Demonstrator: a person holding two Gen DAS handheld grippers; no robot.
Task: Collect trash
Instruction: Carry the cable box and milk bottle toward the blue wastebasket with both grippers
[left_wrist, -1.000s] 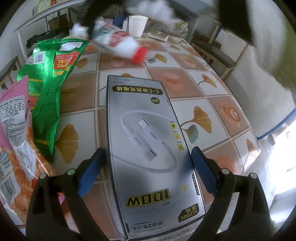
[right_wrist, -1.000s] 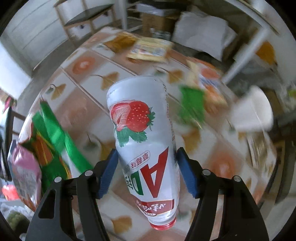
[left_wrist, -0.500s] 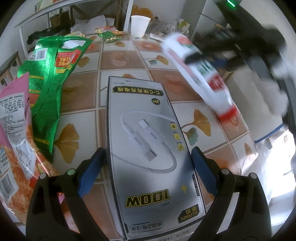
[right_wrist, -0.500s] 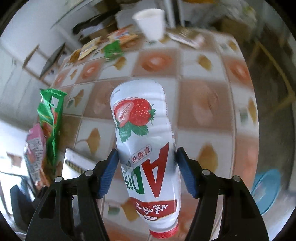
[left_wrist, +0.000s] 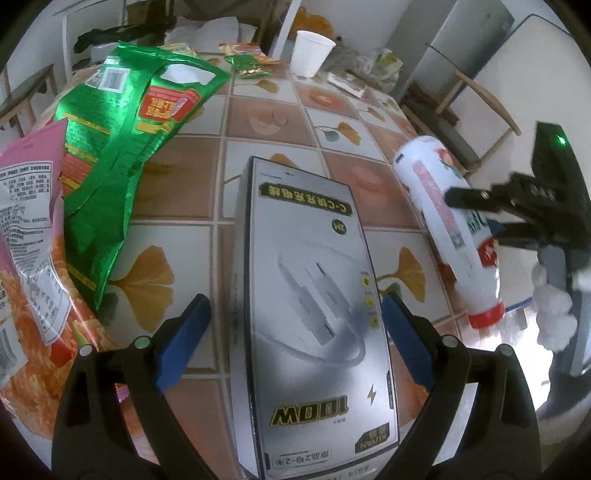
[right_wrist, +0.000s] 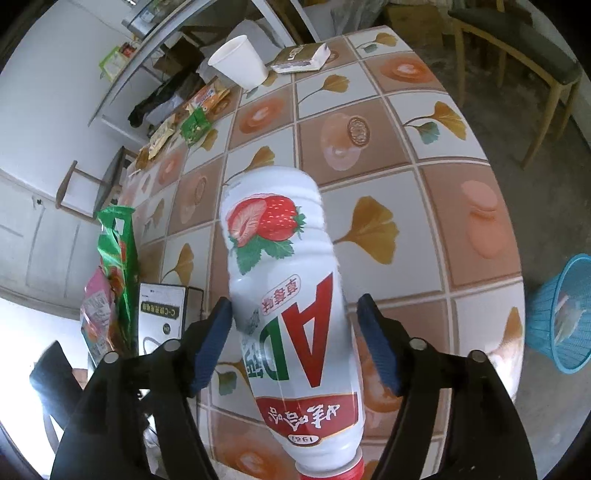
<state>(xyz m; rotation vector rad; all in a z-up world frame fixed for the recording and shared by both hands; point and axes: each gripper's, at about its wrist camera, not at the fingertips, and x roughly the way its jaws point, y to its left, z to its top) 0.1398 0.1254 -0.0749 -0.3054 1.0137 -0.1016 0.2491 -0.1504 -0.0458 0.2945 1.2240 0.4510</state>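
Observation:
My right gripper (right_wrist: 295, 332) is shut on a white strawberry-drink bottle (right_wrist: 291, 295) with a red cap, held above the tiled table's right edge. The bottle (left_wrist: 447, 229) and that gripper also show at the right of the left wrist view. My left gripper (left_wrist: 295, 332) is shut on a silver cable box (left_wrist: 317, 317), lengthwise between its blue pads. A blue mesh trash basket (right_wrist: 561, 314) stands on the floor right of the table.
A green snack bag (left_wrist: 122, 147) and a pink one (left_wrist: 29, 236) lie left of the box. A white paper cup (left_wrist: 310, 51), small wrappers (left_wrist: 247, 66) and a flat packet (right_wrist: 301, 57) sit at the table's far end. Chairs stand beyond the table (right_wrist: 443, 206).
The right gripper has carried the bottle from the far left of the table across to its right edge, and the basket has come into view. The left gripper and box have stayed put.

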